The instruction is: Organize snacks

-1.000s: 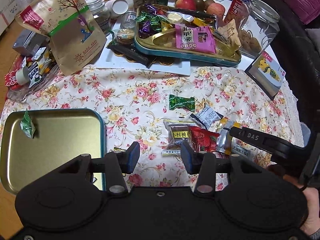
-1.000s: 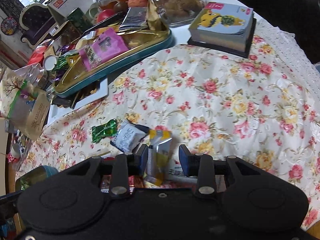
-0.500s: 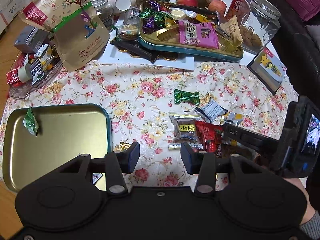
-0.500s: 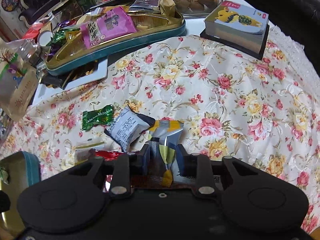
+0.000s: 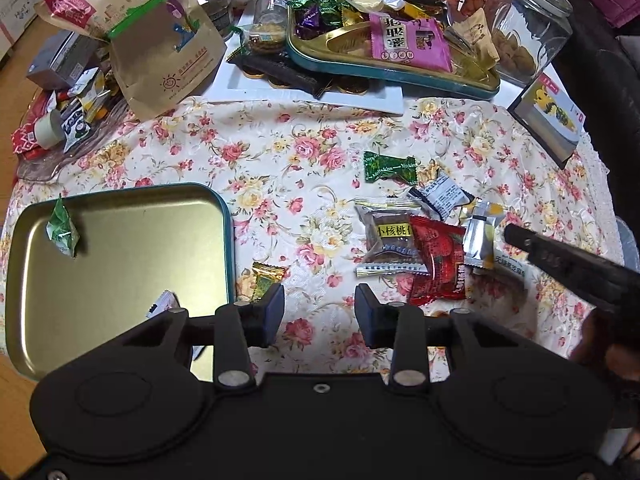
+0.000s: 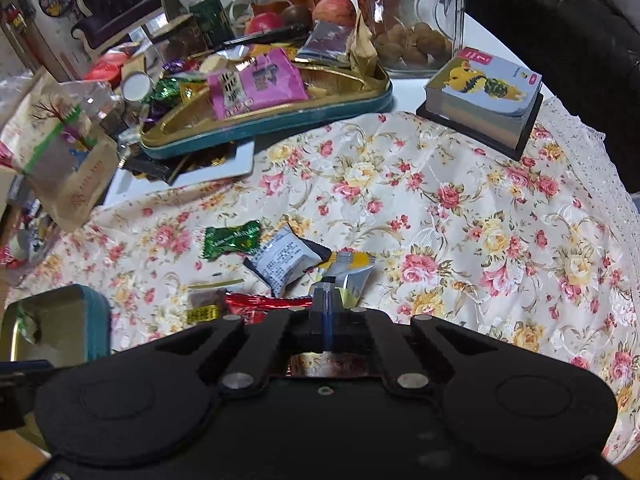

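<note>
A gold tray with a teal rim [image 5: 228,236] lies at the left, with a green candy [image 5: 62,232] and a white packet [image 5: 162,306] in it. My left gripper [image 5: 319,312] hangs over bare tablecloth beside a gold-wrapped candy [image 5: 266,276]; its jaws are closing with nothing between them. To the right lie a green candy [image 5: 390,166], a white packet [image 5: 442,196], a brown cake packet [image 5: 392,240] and a red packet [image 5: 438,264]. My right gripper [image 6: 326,304] is shut on the near end of a silver-and-yellow packet [image 6: 352,270], also seen in the left wrist view [image 5: 480,236].
A long teal tin [image 5: 392,74] full of snacks stands at the back, with a glass jar [image 5: 528,28] at its right and a brown paper bag [image 5: 160,36] at its left. A block of cards [image 6: 484,100] sits near the table's right edge.
My right gripper has closed onto the silver-and-yellow packet that was between its fingers. The left jaws have narrowed a little; the left hand has hardly moved.
</note>
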A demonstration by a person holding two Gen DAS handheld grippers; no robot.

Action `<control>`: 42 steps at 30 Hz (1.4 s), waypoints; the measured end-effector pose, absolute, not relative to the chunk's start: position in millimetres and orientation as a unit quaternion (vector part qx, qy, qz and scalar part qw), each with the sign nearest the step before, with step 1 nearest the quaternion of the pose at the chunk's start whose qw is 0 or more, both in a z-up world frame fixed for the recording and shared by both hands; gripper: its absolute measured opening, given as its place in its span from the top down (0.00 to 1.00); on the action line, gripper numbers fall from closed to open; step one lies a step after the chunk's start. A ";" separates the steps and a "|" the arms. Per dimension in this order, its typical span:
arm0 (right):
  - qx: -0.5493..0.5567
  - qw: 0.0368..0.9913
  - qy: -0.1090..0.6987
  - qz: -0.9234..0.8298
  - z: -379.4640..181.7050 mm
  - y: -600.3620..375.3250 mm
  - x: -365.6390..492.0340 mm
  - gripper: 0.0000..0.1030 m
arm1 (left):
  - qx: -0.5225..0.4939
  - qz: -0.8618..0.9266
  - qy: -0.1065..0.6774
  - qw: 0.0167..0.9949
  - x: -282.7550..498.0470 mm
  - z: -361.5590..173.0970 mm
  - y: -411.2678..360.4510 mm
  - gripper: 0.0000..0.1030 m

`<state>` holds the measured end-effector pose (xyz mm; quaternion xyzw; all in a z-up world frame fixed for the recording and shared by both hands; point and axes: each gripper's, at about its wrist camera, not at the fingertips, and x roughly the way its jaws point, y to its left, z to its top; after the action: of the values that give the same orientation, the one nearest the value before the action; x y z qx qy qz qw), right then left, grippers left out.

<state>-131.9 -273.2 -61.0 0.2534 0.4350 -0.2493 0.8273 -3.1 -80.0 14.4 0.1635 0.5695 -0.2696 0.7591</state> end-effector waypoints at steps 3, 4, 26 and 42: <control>0.255 0.830 0.428 -0.251 -53.3 -276.8 -138.3 0.98 | 0.164 -0.271 0.571 0.757 -3.6 12.9 -78.9 0.56; 0.262 0.828 0.426 -0.253 -51.8 -280.0 -140.4 0.98 | 0.161 -0.275 0.573 0.755 -3.1 13.1 -78.2 0.56; 0.377 0.761 0.445 -0.285 -76.0 -333.3 -176.6 0.98 | 0.121 -0.287 0.609 0.730 12.4 -4.8 -77.4 0.56; 0.401 0.762 0.440 -0.255 -66.1 -326.0 -171.7 0.83 | 0.127 -0.306 0.563 0.757 3.9 -14.6 -139.2 0.54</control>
<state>-171.7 -326.0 -66.1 0.4006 0.4402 -0.2551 0.7620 3.9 -139.2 -14.6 0.1274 0.5631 -0.3059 0.7570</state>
